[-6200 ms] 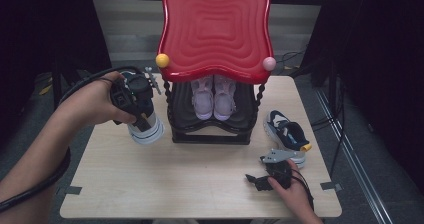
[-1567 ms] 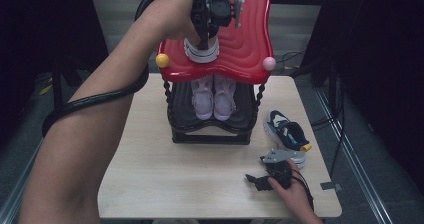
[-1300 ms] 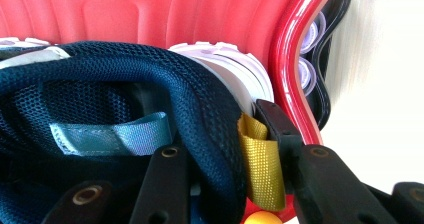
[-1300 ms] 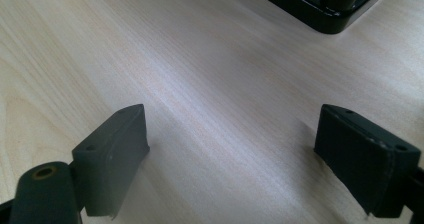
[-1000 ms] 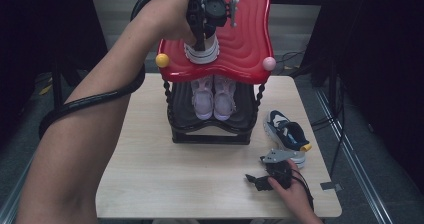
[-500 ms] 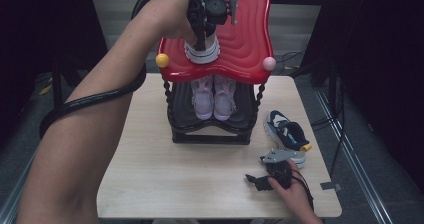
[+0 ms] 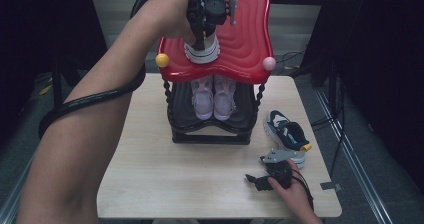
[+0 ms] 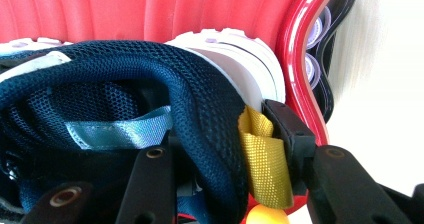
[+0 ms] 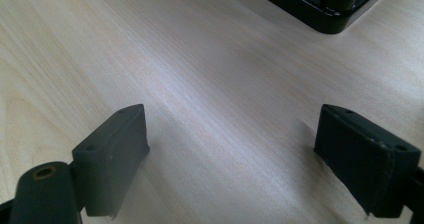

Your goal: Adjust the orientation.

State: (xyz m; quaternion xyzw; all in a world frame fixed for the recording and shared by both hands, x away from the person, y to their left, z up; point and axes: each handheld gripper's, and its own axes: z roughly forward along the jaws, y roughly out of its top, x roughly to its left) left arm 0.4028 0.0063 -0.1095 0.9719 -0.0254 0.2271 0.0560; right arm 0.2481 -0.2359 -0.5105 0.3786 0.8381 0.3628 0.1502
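Left gripper point(image 7: 204, 36): clenched on the heel collar of a navy mesh sneaker with white sole and yellow woven pull tab point(image 7: 202, 50), one jaw inside the collar and one outside against the tab, as seen in the left gripper view point(image 8: 200, 114). The sneaker is held on the glossy red wavy-edged top shelf point(image 7: 245, 39) of the black two-tier shoe rack point(image 7: 210, 131), at about 12 o'clock on the table.

Right gripper point(image 7: 270, 174): released, jaws wide apart, resting low on the table at about 5 o'clock.

Step in hand, as judged: placing the sneaker on the top shelf. The next move calls for the sole to be settled flat on the ribbed red surface and the jaws to be parted. The matching navy sneaker point(image 7: 286, 134), lying at 4 o'clock just beyond the right gripper, is then likely to be taken.

Other items: a pair of pale lilac sneakers point(image 7: 214, 95) on the lower tier.

Surface: pale wood-grain table point(image 7: 150, 174). Room: dark surroundings, grey floor, cables at 2 o'clock.
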